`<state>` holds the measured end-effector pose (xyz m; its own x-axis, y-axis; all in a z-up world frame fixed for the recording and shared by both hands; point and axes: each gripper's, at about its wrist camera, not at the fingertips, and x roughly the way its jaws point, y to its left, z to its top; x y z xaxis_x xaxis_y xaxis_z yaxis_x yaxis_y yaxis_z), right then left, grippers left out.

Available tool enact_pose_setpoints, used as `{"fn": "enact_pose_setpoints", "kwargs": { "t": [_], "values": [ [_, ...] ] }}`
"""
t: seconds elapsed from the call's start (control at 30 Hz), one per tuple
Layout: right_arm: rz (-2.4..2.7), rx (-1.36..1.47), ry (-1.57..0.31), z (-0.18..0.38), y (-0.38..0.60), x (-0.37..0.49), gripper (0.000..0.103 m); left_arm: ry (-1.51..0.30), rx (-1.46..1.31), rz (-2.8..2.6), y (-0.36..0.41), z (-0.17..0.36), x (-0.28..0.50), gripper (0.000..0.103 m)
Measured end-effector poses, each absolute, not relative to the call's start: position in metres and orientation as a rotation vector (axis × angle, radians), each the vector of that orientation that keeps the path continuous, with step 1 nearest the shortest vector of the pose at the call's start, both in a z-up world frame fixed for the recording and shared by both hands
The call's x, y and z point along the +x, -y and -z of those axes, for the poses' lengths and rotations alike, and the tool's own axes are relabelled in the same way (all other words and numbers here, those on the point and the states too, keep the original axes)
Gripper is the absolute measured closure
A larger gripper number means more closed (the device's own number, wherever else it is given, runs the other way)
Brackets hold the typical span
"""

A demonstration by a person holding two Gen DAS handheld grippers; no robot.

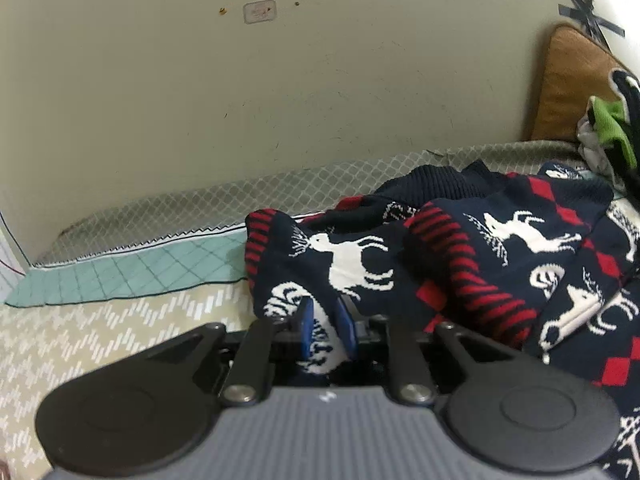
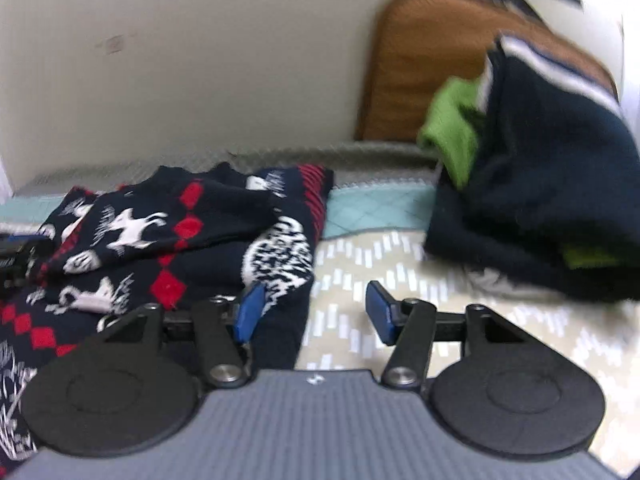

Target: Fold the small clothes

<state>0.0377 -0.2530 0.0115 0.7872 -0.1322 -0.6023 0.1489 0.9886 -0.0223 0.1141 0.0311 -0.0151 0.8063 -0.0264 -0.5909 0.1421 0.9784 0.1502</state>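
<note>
Left hand-held gripper (image 1: 326,332): nearly closed; blue pads (image 1: 307,330) pinch a fold of the sweater's near edge.
Right hand-held gripper (image 2: 316,312): about half open, nothing between the jaws; left pad (image 2: 249,314) just beside the sweater's edge, right pad (image 2: 380,314) over the bare bedspread.
Sweater (image 1: 460,256): navy knit with white reindeer, red diamonds and red-striped cuffs; lies crumpled and partly folded on the bedspread, between the two hand-held grippers.
Bedspread (image 2: 360,280): beige with white dash pattern, a teal quilted band (image 1: 120,272) farther back.
Clothes pile (image 2: 540,184): dark navy garment with white stripes over a green one (image 2: 452,128); well apart from the sweater, to its right.
Cushion (image 2: 420,68): brown, upright against the wall behind the pile.
Wall (image 1: 240,100): pale, plain, at the back.
</note>
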Motion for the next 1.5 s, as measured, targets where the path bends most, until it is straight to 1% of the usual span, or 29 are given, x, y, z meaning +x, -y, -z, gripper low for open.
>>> {"fn": "enact_pose_setpoints", "kwargs": {
  "t": [0.1, 0.17, 0.2, 0.23, 0.37, 0.47, 0.5, 0.53, 0.57, 0.67, 0.73, 0.77, 0.8, 0.83, 0.9, 0.97, 1.0, 1.03, 1.07, 1.13, 1.23, 1.33, 1.4, 1.5],
  "values": [
    [0.097, 0.047, -0.640, -0.021, 0.248, 0.038, 0.046, -0.629, 0.191, 0.094, -0.033, 0.014, 0.116, 0.087],
    [0.095, 0.093, -0.668, -0.020, 0.251, 0.048, 0.046, -0.629, 0.192, 0.094, -0.033, 0.014, 0.115, 0.087],
    [0.090, 0.121, -0.693, -0.017, 0.253, 0.053, 0.055, -0.629, 0.193, 0.094, -0.034, 0.013, 0.116, 0.087],
    [0.089, 0.127, -0.717, -0.009, 0.254, 0.058, 0.083, -0.630, 0.193, 0.094, -0.034, 0.013, 0.115, 0.087],
    [0.172, 0.080, -0.689, -0.003, 0.252, 0.048, 0.082, -0.631, 0.202, 0.091, -0.032, 0.014, 0.115, 0.087],
    [0.211, 0.082, -0.687, -0.004, 0.253, 0.048, 0.073, -0.630, 0.214, 0.090, -0.031, 0.016, 0.116, 0.087],
    [0.217, 0.087, -0.686, -0.004, 0.254, 0.047, 0.065, -0.630, 0.218, 0.088, -0.030, 0.016, 0.116, 0.087],
    [0.219, 0.102, -0.676, -0.006, 0.256, 0.044, 0.061, -0.630, 0.223, 0.088, -0.029, 0.016, 0.116, 0.087],
    [0.220, 0.128, -0.657, -0.009, 0.259, 0.038, 0.060, -0.630, 0.223, 0.089, -0.029, 0.016, 0.117, 0.087],
    [0.201, 0.166, -0.628, -0.020, 0.259, 0.007, 0.060, -0.636, 0.197, 0.105, -0.037, 0.012, 0.112, 0.085],
    [0.157, 0.134, -0.626, -0.027, 0.252, -0.019, 0.060, -0.620, 0.213, 0.109, -0.041, 0.004, 0.092, 0.081],
    [0.133, 0.121, -0.632, -0.028, 0.248, -0.033, 0.060, -0.609, 0.231, 0.102, -0.043, 0.002, 0.079, 0.070],
    [0.101, 0.120, -0.649, -0.028, 0.247, -0.049, 0.060, -0.598, 0.258, 0.099, -0.048, 0.001, 0.062, 0.066],
    [0.081, 0.122, -0.674, -0.024, 0.245, -0.060, 0.061, -0.599, 0.275, 0.099, -0.054, 0.003, 0.048, 0.066],
    [0.120, 0.066, -0.696, -0.014, 0.244, -0.081, 0.060, -0.632, 0.306, 0.086, -0.066, 0.010, 0.022, 0.066],
    [0.157, 0.088, -0.656, -0.015, 0.249, -0.100, 0.060, -0.639, 0.326, 0.076, -0.079, 0.014, -0.009, 0.066],
    [0.181, 0.097, -0.651, -0.019, 0.250, -0.105, 0.061, -0.624, 0.329, 0.065, -0.085, 0.012, -0.025, 0.066],
    [0.206, 0.077, -0.642, -0.022, 0.248, -0.111, 0.064, -0.631, 0.334, 0.044, -0.090, 0.009, -0.040, 0.066],
    [0.197, 0.070, -0.627, -0.025, 0.247, -0.119, 0.064, -0.651, 0.328, 0.029, -0.095, 0.006, -0.053, 0.066],
    [0.122, 0.140, -0.625, -0.031, 0.252, -0.132, 0.063, -0.669, 0.282, 0.034, -0.105, -0.002, -0.077, 0.067],
    [-0.036, 0.268, -0.656, -0.038, 0.257, -0.155, 0.063, -0.722, 0.188, 0.088, -0.114, -0.009, -0.110, 0.064],
    [-0.135, 0.315, -0.688, -0.043, 0.256, -0.175, 0.063, -0.784, 0.100, 0.153, -0.119, -0.011, -0.138, 0.063],
    [-0.171, 0.338, -0.720, -0.042, 0.253, -0.187, 0.063, -0.829, 0.034, 0.179, -0.121, -0.010, -0.151, 0.056],
    [-0.197, 0.367, -0.770, -0.037, 0.250, -0.200, 0.063, -0.906, -0.099, 0.223, -0.129, -0.006, -0.159, 0.056]
  ]
}}
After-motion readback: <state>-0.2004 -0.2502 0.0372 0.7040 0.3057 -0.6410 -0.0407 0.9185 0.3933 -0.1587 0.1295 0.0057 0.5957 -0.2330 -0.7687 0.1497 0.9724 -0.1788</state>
